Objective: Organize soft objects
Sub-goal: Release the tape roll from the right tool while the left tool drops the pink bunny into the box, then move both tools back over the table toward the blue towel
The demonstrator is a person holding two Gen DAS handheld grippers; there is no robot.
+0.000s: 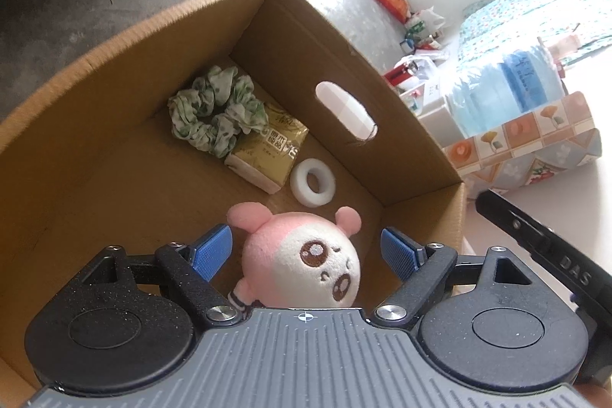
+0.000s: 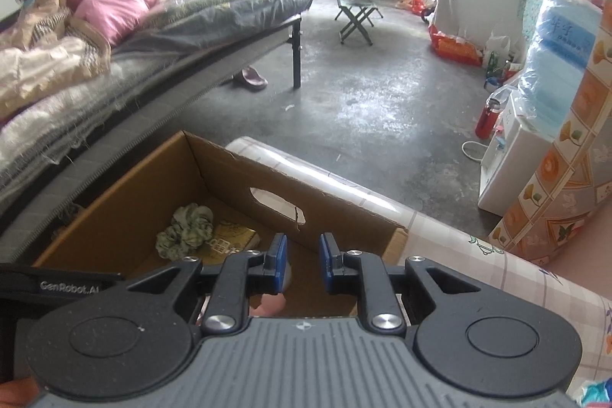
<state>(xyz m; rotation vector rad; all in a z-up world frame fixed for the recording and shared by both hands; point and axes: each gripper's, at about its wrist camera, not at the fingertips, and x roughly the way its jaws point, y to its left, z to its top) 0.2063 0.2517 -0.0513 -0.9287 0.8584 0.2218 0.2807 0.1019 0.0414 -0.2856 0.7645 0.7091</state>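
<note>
An open cardboard box [image 1: 344,37] holds a green scrunchie [image 1: 216,109], a gold tissue pack [image 1: 267,151], a white foam ring [image 1: 313,182] and a pink-and-white plush toy [image 1: 306,262]. My left gripper [image 1: 306,251] is open over the box, its blue pads on either side of the plush without touching it. My right gripper [image 2: 302,262] is above the box's [image 2: 229,174] near edge, jaws a narrow gap apart and empty. The scrunchie [image 2: 185,228] and tissue pack [image 2: 231,241] show there too; a bit of pink plush [image 2: 269,304] peeks behind the fingers.
The box stands on a table with a patterned cloth [image 2: 459,255]. A bed [image 2: 153,37] with bedding lies left. A blue water jug [image 1: 508,90], a white dispenser [image 2: 508,163], bottles and bags line the right wall. A folding stool [image 2: 357,12] stands on the concrete floor.
</note>
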